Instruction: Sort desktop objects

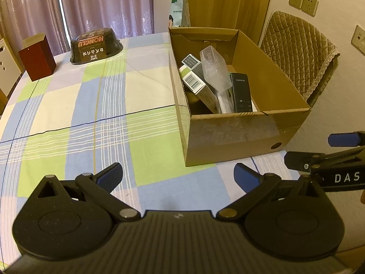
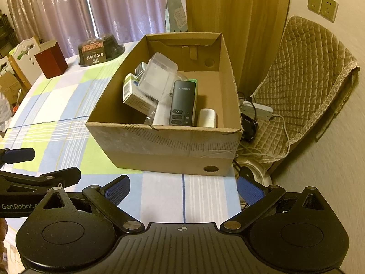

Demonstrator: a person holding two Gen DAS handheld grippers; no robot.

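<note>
Left gripper (image 1: 178,178) low over the checked tablecloth (image 1: 91,105), fingers spread wide, nothing between the blue pads (image 1: 109,178). Right gripper (image 2: 183,189) same: fingers spread, empty, hovering at the table's near edge. Each gripper shows in the other's view, the right one at 3 o'clock in the left wrist view, the left one at 9 o'clock in the right wrist view.

Cardboard box (image 1: 232,141) sits on the cloth at 1 o'clock from the left gripper, 12 o'clock from the right, open top. Inside, piled together: black remote (image 2: 182,102) leaning on the front wall, clear plastic case (image 2: 159,75) tilted on top of the pile, green-and-white carton (image 2: 134,96) with barcode at the left, small white object (image 2: 207,117) at the remote's right, touching the front wall.

Left on the table: dark red box (image 1: 37,58) upright at 10 o'clock, black bowl pack (image 1: 95,45) labelled HONGLU at 11 o'clock, just apart from each other, well apart from the cardboard box.

Quilted chair (image 2: 303,86) at 2 o'clock beside the table, power strip (image 2: 256,110) and cables on its seat.
</note>
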